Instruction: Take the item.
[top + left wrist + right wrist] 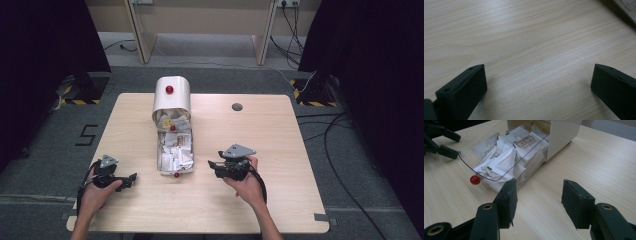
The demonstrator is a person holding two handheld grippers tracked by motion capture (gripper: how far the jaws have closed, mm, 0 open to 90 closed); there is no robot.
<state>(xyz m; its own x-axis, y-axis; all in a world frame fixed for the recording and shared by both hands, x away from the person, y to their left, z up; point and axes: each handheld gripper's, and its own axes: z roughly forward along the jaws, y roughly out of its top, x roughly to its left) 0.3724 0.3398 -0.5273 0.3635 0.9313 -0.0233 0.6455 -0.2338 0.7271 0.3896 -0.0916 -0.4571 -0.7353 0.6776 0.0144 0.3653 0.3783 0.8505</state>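
A white box with a rounded top and a red knob [171,94] stands at the back middle of the wooden table [260,130]. Its clear drawer [175,152] is pulled out toward me, full of white paper sachets [504,157], with a red knob [475,179] on its front. My left gripper [131,178] rests low on the table left of the drawer, jaws wide open over bare wood [539,75]. My right gripper [212,166] is open just right of the drawer, nothing between its jaws [537,202].
A small round grey grommet [237,106] sits in the table's back right. Dark curtains hang at both sides, and cables [345,165] trail over the grey floor to the right. The far gripper [439,143] lies beyond the drawer in the right gripper view.
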